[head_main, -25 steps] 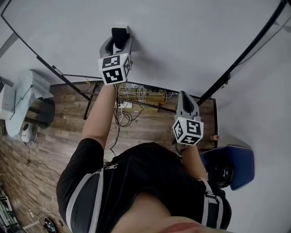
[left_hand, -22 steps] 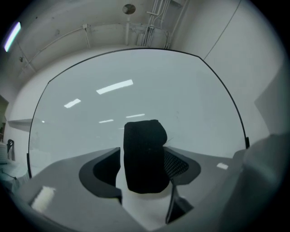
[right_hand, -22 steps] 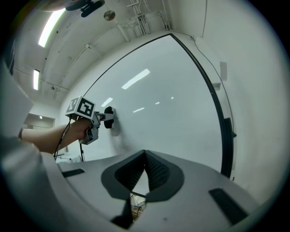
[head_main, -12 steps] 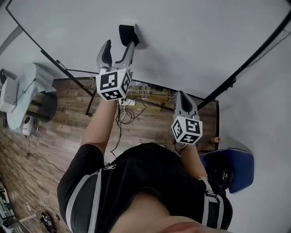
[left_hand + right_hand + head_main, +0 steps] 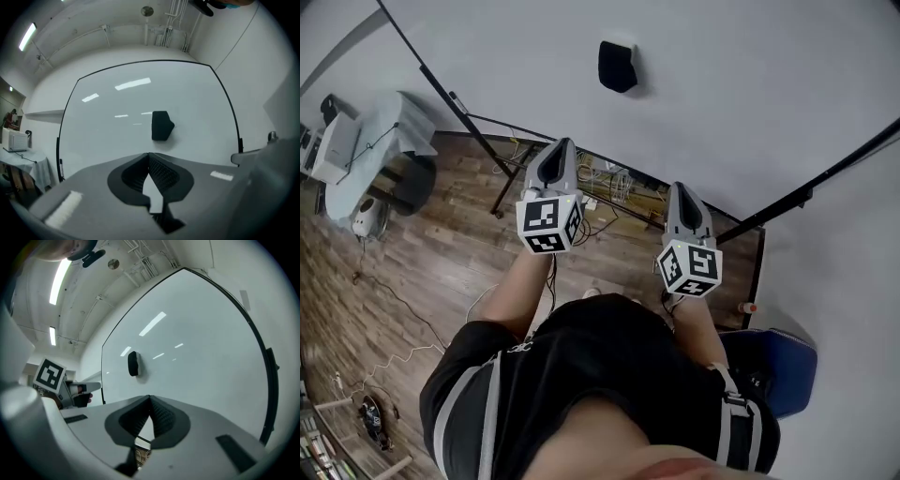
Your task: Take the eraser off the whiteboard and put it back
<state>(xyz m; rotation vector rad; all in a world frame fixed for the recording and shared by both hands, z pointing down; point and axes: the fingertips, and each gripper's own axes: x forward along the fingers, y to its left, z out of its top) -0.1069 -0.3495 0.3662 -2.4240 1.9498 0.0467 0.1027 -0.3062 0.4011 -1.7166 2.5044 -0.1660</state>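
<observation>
The black eraser [image 5: 618,66] clings to the whiteboard [image 5: 741,84], with nothing touching it. My left gripper [image 5: 560,145] hangs well back from the board and below the eraser; its jaws are closing and the pads meet with nothing between them. In the left gripper view the eraser [image 5: 161,125] sits straight beyond the joined tips [image 5: 148,154]. My right gripper [image 5: 682,190] is shut and empty, level with the left one and to its right. From the right gripper view the eraser [image 5: 133,363] shows edge-on up to the left, and the left gripper's marker cube [image 5: 49,373] is at the left.
Below the whiteboard, cables and power strips [image 5: 614,183] lie on the wooden floor among the board's black stand legs [image 5: 508,183]. A cloth-covered table with a device [image 5: 380,136] stands at the left. A blue chair [image 5: 783,370] is at the lower right.
My left gripper opened and let go of the eraser on the board, then drew back and down away from it and shut. The right gripper shifted slightly.
</observation>
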